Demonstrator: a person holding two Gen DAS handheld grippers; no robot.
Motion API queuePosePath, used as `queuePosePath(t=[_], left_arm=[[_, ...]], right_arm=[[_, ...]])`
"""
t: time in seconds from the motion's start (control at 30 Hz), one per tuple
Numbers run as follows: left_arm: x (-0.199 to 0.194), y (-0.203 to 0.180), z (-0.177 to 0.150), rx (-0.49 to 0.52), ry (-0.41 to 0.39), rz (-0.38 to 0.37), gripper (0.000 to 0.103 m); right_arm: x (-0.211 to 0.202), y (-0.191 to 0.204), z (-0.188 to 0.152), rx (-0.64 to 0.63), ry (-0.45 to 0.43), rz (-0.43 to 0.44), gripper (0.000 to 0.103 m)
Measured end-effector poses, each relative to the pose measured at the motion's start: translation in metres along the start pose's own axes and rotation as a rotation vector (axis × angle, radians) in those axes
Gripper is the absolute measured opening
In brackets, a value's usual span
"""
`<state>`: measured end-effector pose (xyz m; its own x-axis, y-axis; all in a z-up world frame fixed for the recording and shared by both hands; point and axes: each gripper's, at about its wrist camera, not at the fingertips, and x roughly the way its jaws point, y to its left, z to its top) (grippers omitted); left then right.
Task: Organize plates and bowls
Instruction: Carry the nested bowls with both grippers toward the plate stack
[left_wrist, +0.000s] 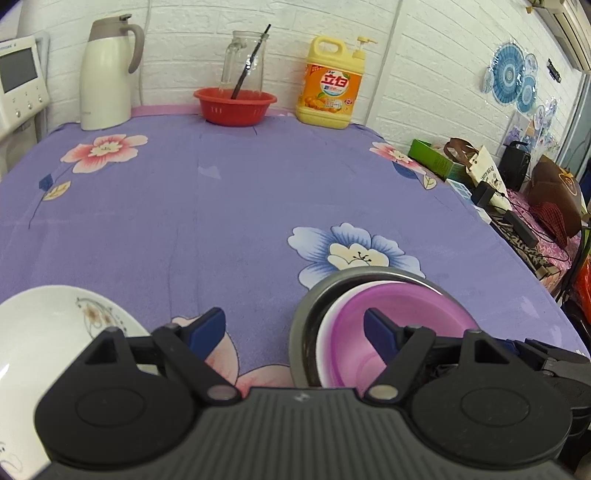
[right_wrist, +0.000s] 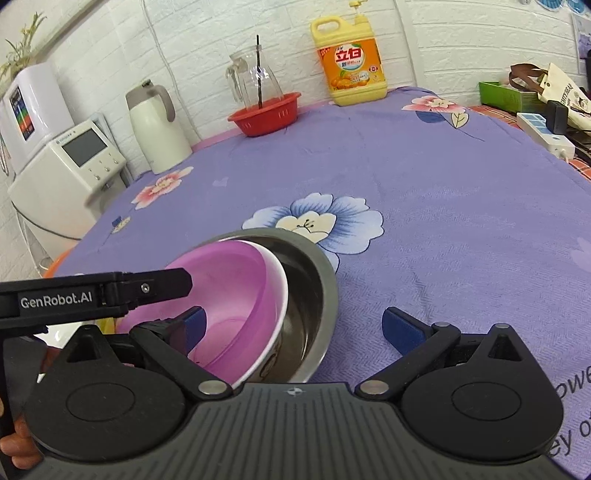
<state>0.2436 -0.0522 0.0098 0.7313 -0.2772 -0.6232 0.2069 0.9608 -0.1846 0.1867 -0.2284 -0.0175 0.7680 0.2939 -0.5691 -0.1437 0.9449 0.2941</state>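
Observation:
A pink bowl (left_wrist: 391, 314) with a white outside sits tilted inside a steel bowl (left_wrist: 306, 317) on the purple flowered tablecloth; both also show in the right wrist view, the pink bowl (right_wrist: 236, 280) and the steel bowl (right_wrist: 314, 280). A white flowered plate (left_wrist: 48, 332) lies at the near left. My left gripper (left_wrist: 295, 332) is open, with its right finger over the pink bowl and its left finger outside the steel bowl. My right gripper (right_wrist: 295, 325) is open, straddling the steel bowl's right side. The left gripper's finger (right_wrist: 147, 288) reaches in from the left.
At the table's back stand a white thermos jug (left_wrist: 107, 74), a red basket (left_wrist: 234, 105) with a glass pitcher (left_wrist: 243, 59), and a yellow detergent bottle (left_wrist: 332, 85). A white appliance (right_wrist: 66, 166) stands left of the table. Bags and boxes (left_wrist: 498, 177) clutter the right side.

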Motion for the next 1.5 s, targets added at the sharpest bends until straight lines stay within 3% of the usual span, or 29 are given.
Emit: queuePosePath(t=[0.2, 0.4, 0.63, 0.8, 1.03, 1.2, 1.27, 1.5], left_arm=[[0.01, 0.001, 0.001, 0.059, 0.021, -0.035, 0.077], [0.016, -0.006, 0.002, 0.103, 0.01, -0.017, 0.077], [0.017, -0.011, 0.007, 0.116, 0.031, -0.069, 0.077], [0.026, -0.005, 0.004, 0.076, 0.071, -0.102, 0.069], [0.023, -0.01, 0.0, 0.082, 0.069, -0.09, 0.068], [0.019, -0.011, -0.005, 0.03, 0.065, -0.102, 0.047], [0.017, -0.014, -0.005, 0.029, 0.07, -0.104, 0.043], [-0.017, -0.009, -0.002, -0.015, 0.007, -0.129, 0.042]], right_arm=[[0.0, 0.001, -0.001, -0.004, -0.005, 0.002, 0.103], [0.003, 0.003, -0.001, -0.025, -0.013, 0.009, 0.103], [0.0, -0.002, 0.001, -0.012, -0.024, 0.013, 0.103], [0.001, 0.001, -0.003, -0.036, -0.023, 0.005, 0.103], [-0.003, 0.006, -0.006, -0.043, -0.032, 0.009, 0.103], [-0.002, 0.009, -0.007, -0.019, -0.025, 0.057, 0.099], [-0.004, 0.016, -0.006, -0.037, -0.018, 0.033, 0.099], [-0.028, 0.034, -0.004, -0.061, -0.058, 0.013, 0.099]])
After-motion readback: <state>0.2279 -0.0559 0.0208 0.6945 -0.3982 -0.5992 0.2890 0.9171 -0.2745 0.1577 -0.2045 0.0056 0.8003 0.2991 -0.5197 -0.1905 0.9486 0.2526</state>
